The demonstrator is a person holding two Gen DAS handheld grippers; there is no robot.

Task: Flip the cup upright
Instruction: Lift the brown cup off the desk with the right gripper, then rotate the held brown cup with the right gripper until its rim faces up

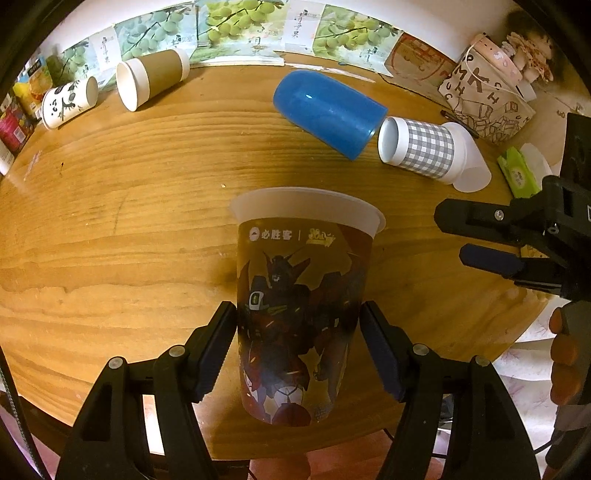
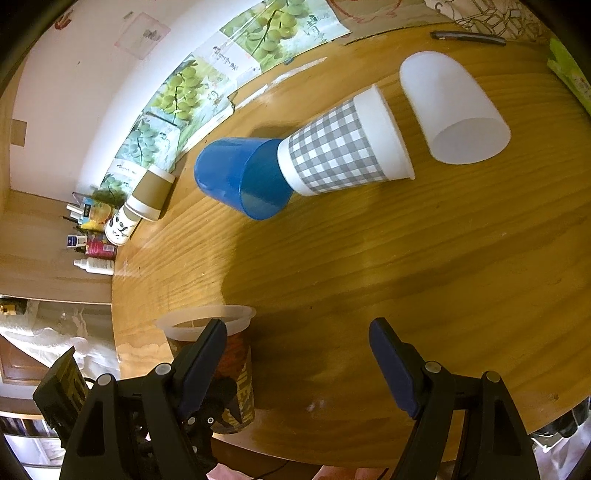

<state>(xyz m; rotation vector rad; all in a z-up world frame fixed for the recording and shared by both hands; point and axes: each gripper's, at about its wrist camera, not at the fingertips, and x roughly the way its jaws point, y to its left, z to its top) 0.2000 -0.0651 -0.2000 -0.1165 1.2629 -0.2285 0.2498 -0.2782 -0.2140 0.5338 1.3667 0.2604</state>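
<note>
Left tool (image 1: 298,345): closed on printed cup (image 1: 301,306), upright, rim up, near tabletop (image 1: 129,221) front edge. Right tool (image 2: 297,362): spread wide, holding nothing, at cup's 3 o'clock. Blue cup (image 1: 328,112), checked cup (image 1: 419,149): on their sides, 1 o'clock.

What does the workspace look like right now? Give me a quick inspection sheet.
Surface: round wooden table, bare in the middle.
Job's things: printed cup upright, rim up, near the table's front edge.
Clutter: blue cup, checked cup, frosted cup, brown-sleeved cup and panda cup, all on their sides; pen; green tissue pack.
Grippers: left gripper shut on printed cup; right gripper open, holding nothing.
Cables: nothing clearly seen.
Surroundings: grape posters on the wall, patterned bag, bottles beside the table.
</note>
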